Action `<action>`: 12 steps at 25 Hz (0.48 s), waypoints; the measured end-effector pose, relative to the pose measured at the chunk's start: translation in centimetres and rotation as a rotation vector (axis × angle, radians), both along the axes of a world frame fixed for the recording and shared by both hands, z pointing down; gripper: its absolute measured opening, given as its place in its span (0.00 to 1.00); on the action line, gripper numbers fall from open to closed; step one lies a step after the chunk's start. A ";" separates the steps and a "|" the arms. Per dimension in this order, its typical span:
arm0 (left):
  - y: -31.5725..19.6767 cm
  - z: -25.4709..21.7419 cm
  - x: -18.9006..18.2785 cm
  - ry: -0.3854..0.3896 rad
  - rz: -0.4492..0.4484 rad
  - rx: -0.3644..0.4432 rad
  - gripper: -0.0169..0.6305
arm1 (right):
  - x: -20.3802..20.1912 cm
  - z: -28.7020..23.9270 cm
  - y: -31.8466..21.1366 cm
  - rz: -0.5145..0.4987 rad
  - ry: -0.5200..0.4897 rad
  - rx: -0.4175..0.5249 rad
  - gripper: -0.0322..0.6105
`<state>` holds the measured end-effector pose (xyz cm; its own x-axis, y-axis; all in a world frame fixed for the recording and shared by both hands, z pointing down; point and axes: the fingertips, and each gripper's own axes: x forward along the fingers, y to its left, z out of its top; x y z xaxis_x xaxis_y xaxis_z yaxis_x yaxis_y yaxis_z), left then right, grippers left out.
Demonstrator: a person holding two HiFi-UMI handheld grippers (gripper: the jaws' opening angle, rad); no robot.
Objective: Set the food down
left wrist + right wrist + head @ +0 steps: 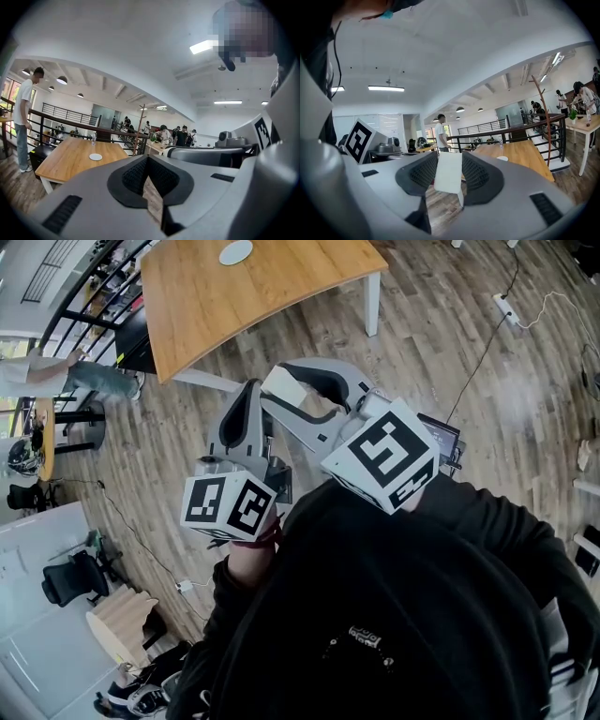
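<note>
**Transport step: food not yet set down.**
The right gripper [449,161] clamps the white food piece [281,384] in the air, short of the near edge of the table [253,306]. The left gripper [147,159] is closed and empty. Next move, as judged: advance over the table toward the plate [235,251], lower, release.

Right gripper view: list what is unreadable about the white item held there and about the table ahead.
- The white item in the right hand-held gripper: only one plain white face shows. The jaws cover its sides here and most of it in the head view, so what food it is cannot be told.
- The plate on the wooden table: too small and far in every view to tell whether anything lies on it.
</note>
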<state>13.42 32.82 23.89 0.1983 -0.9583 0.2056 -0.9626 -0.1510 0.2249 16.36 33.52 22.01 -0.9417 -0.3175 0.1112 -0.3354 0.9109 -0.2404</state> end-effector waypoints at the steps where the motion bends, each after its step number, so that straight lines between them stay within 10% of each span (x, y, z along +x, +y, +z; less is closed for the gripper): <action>1: -0.1 0.2 0.1 -0.003 -0.003 -0.007 0.02 | 0.1 0.2 -0.1 -0.004 0.003 -0.005 0.32; 12: -1.2 1.4 1.2 -0.019 -0.007 -0.045 0.02 | 1.2 1.5 -1.3 -0.033 -0.014 -0.048 0.32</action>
